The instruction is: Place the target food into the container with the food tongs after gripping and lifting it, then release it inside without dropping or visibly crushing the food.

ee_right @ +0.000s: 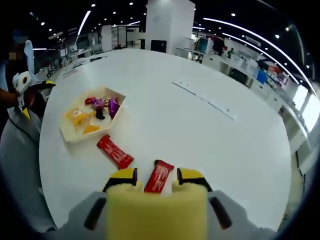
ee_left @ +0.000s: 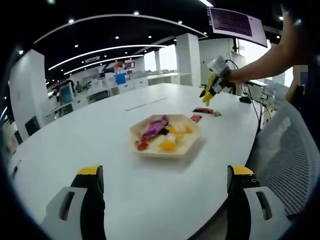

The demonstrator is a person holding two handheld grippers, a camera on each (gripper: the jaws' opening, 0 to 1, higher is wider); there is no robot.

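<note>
A hexagonal wooden tray (ee_left: pixel 191 141) (ee_right: pixel 75 137) sits on the white table, holding several wrapped sweets in purple, yellow and red. Two red wrapped bars lie beyond it on the table. In the right gripper view, one red bar (ee_right: pixel 159 178) lies between the yellow tips of my right gripper (ee_right: pixel 157 176), which is open with gaps on both sides of the bar. The other red bar (ee_right: pixel 115 151) lies to its left, toward the tray. My left gripper (ee_left: pixel 166 174) stands wide open over bare table, short of the tray. The left gripper view shows the right gripper (ee_left: pixel 208 95) held just above the bars (ee_left: pixel 202 110).
The big white oval table (ee_left: pixel 100 130) (ee_right: pixel 200 120) stretches wide around the tray. A grey mesh chair (ee_left: pixel 287 150) stands at the table's edge beside me. A person's arm (ee_left: pixel 262 60) holds the right gripper. Desks and pillars fill the office behind.
</note>
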